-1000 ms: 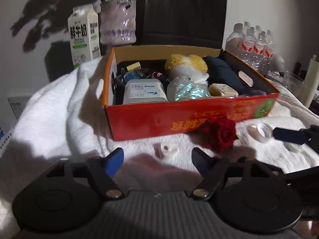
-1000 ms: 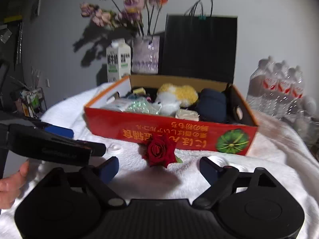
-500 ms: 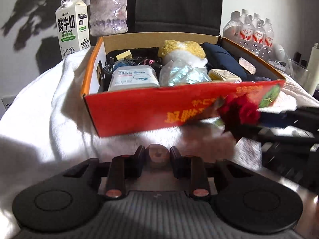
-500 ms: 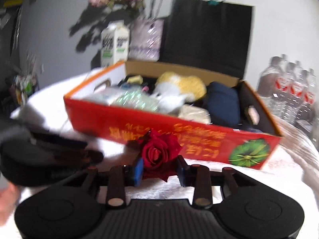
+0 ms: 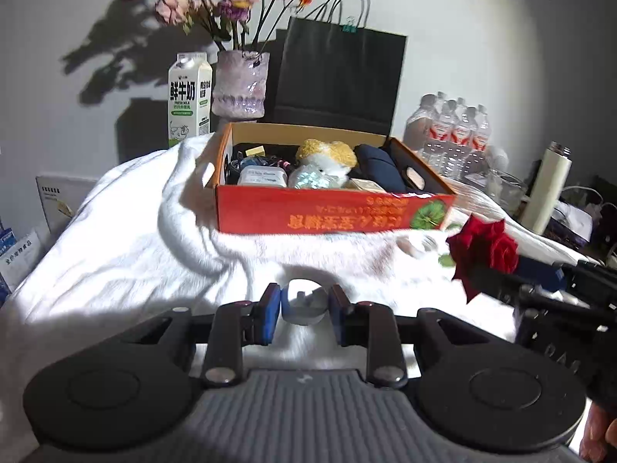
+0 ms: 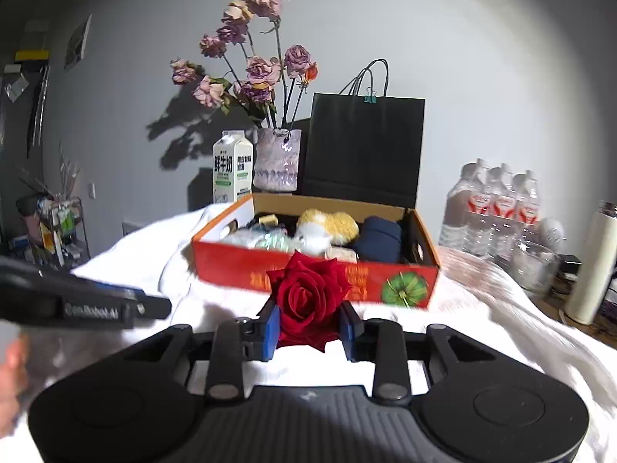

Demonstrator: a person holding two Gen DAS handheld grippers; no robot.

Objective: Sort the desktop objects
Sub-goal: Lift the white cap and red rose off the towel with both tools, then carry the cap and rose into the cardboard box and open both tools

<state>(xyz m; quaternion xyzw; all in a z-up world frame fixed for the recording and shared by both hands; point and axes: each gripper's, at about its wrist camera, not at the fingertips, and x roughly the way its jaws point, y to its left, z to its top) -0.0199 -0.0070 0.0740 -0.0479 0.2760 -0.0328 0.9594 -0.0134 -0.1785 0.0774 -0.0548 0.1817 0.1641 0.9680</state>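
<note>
— How are the tongs set?

— The left gripper (image 5: 304, 310) is closed most of the way, and a small whitish ring-shaped piece (image 5: 303, 306) is pinched between its blue pads above the white cloth (image 5: 127, 254). What the piece is cannot be told. The right gripper (image 6: 310, 326) is narrowed about as far, and a red rose (image 6: 308, 301) is clamped between its pads.

— How is the rose presented?

— An open bloom is seen, deep red, facing the right wrist camera, with a green leaf noted at its edge in the left wrist view (image 5: 484, 250). There it is found at 3 o'clock, raised off the cloth.

— And the box?

— An orange-red cardboard box (image 5: 331, 214) is placed at 12 o'clock from both grippers, already filled with a yellow-and-white plush toy (image 5: 327, 158), a dark blue pouch (image 5: 380, 166) and a white container (image 5: 262, 177).
</note>
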